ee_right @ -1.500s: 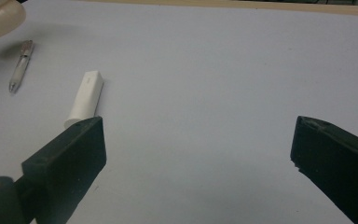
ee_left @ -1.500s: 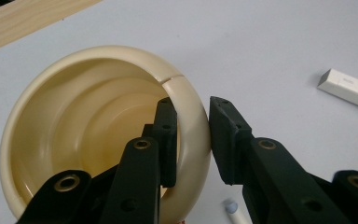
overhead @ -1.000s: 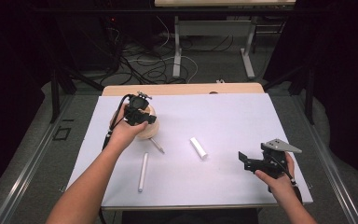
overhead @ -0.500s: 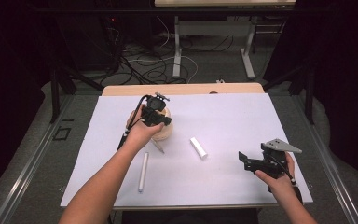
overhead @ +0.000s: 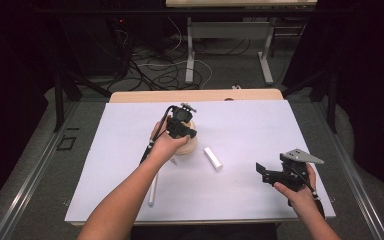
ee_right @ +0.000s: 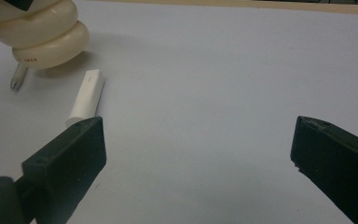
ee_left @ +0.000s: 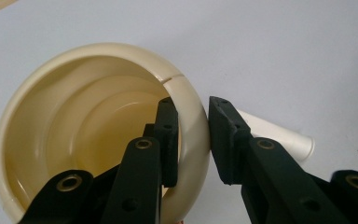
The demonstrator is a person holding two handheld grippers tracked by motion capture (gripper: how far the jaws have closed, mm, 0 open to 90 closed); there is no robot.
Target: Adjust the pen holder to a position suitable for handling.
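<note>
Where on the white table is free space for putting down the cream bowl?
Free: the far right of the table, beyond the short white tube, and the far-left corner. Crowded: around the cream bowl, where the left gripper and long white tube sit.

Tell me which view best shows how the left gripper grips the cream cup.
The left gripper view: the left gripper has one jaw inside the cream cup and one outside, straddling its rim. In the high view the hand covers most of the cup. The right gripper view gives its ribbed outside from afar.
</note>
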